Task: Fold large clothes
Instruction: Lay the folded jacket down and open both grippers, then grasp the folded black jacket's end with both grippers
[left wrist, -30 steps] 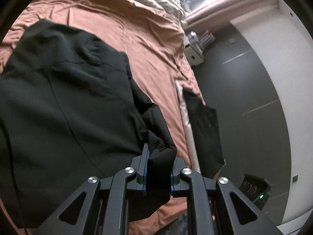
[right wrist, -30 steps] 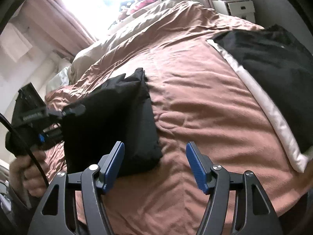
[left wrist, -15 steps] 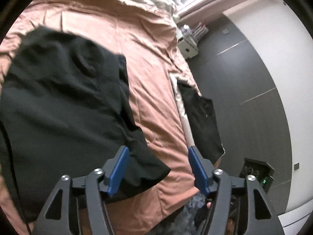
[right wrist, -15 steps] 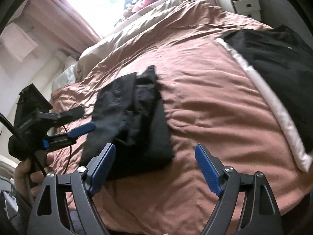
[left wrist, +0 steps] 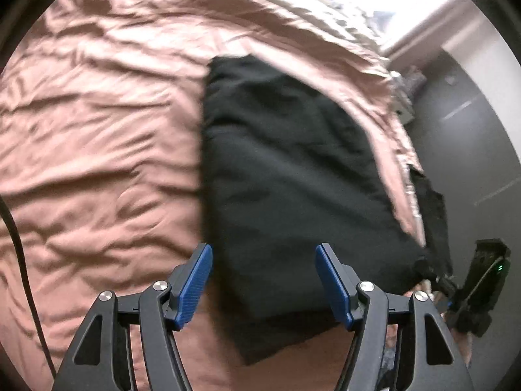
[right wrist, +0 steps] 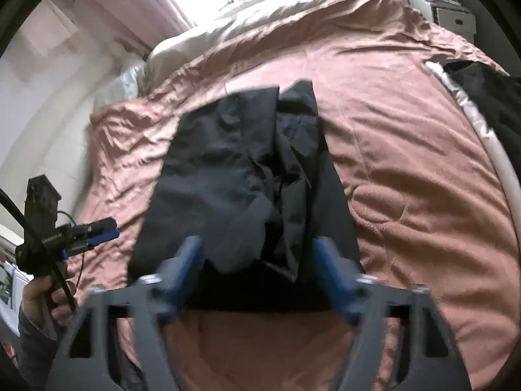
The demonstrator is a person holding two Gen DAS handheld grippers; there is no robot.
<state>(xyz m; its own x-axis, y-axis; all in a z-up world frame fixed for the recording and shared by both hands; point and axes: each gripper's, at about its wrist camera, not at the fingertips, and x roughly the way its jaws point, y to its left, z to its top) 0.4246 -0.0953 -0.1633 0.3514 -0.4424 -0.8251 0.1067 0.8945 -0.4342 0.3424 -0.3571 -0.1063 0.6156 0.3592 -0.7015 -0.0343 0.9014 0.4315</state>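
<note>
A black garment [left wrist: 286,176] lies folded into a rough rectangle on the brown bedspread [left wrist: 97,137]. In the left wrist view my left gripper [left wrist: 263,280] is open and empty, its blue pads just above the garment's near end. In the right wrist view the same garment [right wrist: 247,176] shows wrinkled folds on top. My right gripper [right wrist: 259,270] is open and empty, blurred, over the garment's near edge. The left gripper also shows in the right wrist view [right wrist: 94,233], held in a hand at the left.
A second black garment [right wrist: 488,97] lies at the right edge of the bed beside a white strip [right wrist: 478,120]. Beige bedding [right wrist: 276,6] is piled at the head. A white cabinet [right wrist: 452,16] stands by the dark wall. A cable [left wrist: 19,247] hangs at left.
My left gripper has opened and let go of the garment's corner, then swung left. The garment now lies flat and folded. My right gripper has moved in over its near edge.
</note>
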